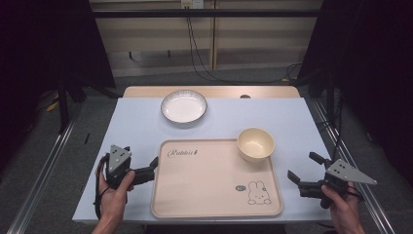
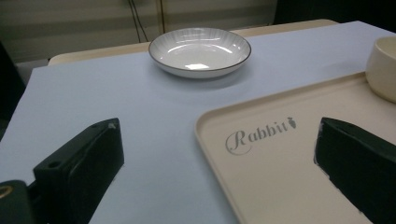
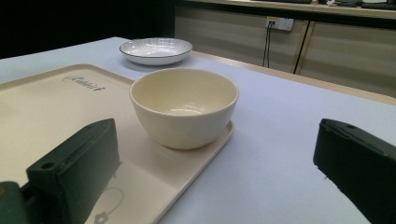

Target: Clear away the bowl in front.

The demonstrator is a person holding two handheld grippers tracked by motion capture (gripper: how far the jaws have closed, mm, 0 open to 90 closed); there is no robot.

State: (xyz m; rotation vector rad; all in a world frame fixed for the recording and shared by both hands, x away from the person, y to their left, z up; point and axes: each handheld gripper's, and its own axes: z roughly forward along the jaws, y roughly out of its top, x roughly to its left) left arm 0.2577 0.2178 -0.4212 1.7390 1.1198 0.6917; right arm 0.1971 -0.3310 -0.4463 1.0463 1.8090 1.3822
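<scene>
Grippers sit low at the near corners of the table, one in each of your hands. Your left gripper has its jaws spread wide and holds nothing; in the left gripper view one jaw is over the bare tabletop and the other over the tray's left part, so the jaws straddle the tray's left edge near the "Rabbit" lettering. Your right gripper is likewise spread wide and holds nothing, lying just off the tray's right edge and pointing left and far toward the cream bowl.

That bowl stands upright in the far right corner of the tray; in the right gripper view it sits right against the raised rim, with the tray's edge just showing beyond its foot. The rest of the tray is open, apart from the printed rabbit drawing in the near right corner.

Beyond the tray's far edge, the white dish rests on the pale blue tabletop, apart from the tray and close to the table's far edge. You have bare surface to the left of the tray, to the right of it, and between the tray and the dish.
</scene>
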